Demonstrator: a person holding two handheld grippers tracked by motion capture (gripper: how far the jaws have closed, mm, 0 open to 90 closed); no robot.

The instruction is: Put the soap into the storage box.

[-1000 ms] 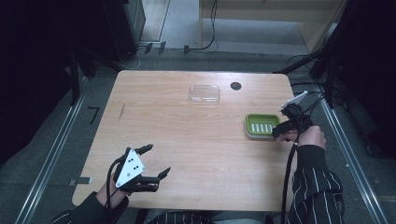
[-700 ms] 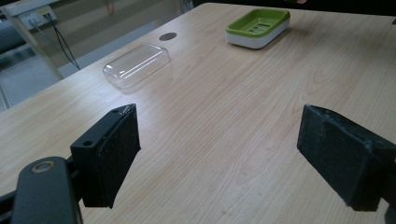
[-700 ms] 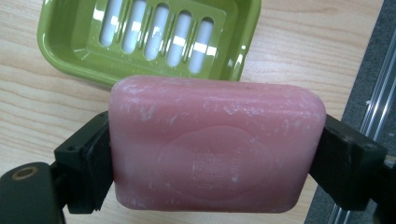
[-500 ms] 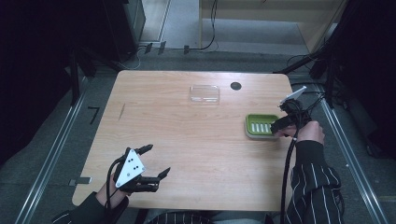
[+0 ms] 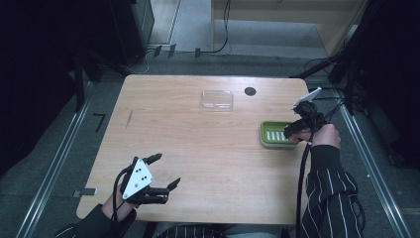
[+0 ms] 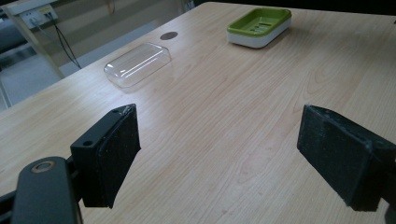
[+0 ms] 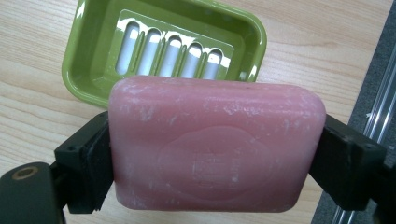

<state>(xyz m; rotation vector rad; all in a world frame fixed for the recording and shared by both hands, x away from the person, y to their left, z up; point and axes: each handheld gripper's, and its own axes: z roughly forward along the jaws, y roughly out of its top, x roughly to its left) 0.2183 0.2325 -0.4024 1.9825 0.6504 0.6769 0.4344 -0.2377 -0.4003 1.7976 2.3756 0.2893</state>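
Both tongs differ: right tongs (image 7: 215, 163) clamp a pink soap bar (image 7: 217, 144) hiding part of the green dish (image 7: 88, 79); left tongs (image 6: 219, 158) gape empty.

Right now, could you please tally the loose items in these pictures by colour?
Pink: 1, soap bar
Green: 1, soap dish
Clear: 1, plastic lid
Total: 3

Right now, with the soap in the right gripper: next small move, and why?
Probably lower the right gripper a little further over the green soap dish. Its jaws clamp the pink soap bar just short of the dish's near rim, and the slotted tray is bare.
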